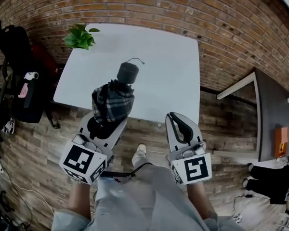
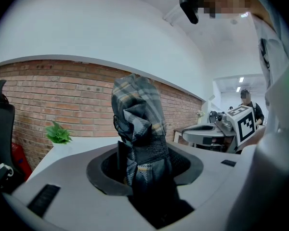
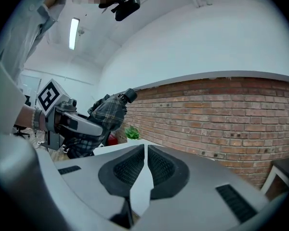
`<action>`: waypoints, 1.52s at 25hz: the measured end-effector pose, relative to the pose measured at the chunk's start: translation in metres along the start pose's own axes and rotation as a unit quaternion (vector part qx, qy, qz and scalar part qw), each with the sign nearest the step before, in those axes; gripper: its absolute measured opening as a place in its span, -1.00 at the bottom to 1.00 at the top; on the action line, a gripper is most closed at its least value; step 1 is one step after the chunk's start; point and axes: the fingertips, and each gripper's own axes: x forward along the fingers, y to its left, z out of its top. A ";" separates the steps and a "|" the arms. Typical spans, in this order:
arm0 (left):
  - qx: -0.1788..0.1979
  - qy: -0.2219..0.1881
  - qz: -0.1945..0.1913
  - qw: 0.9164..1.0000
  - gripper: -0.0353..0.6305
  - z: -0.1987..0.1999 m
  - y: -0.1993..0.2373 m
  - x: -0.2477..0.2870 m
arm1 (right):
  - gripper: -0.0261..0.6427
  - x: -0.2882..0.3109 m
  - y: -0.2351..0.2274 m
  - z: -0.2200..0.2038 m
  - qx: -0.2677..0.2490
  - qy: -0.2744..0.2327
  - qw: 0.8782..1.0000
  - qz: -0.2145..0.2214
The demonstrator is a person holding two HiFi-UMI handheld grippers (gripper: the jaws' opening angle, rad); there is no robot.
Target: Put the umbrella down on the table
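1. Head view: the white bench (image 1: 173,76) stands ahead on a wood floor (image 1: 221,124), with its near edge just past both grippers.
2. The person's forearms (image 1: 80,198) reach forward side by side, well apart. Each gripper points ahead toward the bench and tips slightly down, with the marker cubes (image 1: 82,162) nearest the body.
3. The umbrella (image 1: 112,102), folded and plaid, is in the air over the bench's near edge, not lying on it. It stands tilted, its black handle (image 1: 127,72) uppermost and farthest from the person.
4. The left gripper (image 1: 107,121) has its jaws spread fairly wide and clamped on the umbrella's bunched cloth, which fills the gap in the left gripper view.
5. The right gripper (image 1: 179,124) is to the right of the umbrella and apart from it. In the right gripper view its jaws stand together, with only a thin slit and nothing between them.
6. A small green plant (image 1: 79,36) sits at the bench's far left corner.
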 end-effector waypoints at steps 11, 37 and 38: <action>-0.005 0.001 0.017 1.000 -0.24 0.029 0.010 0.073 | -0.77 0.037 -0.072 0.001 0.009 0.009 1.000 0.015; 0.011 0.007 -0.018 1.000 -0.24 0.054 0.049 0.117 | -0.77 0.084 -0.097 0.020 0.006 0.006 1.000 -0.018; 0.012 0.008 -0.019 1.000 -0.24 0.055 0.051 0.118 | -0.77 0.086 -0.097 0.021 0.007 0.007 1.000 -0.019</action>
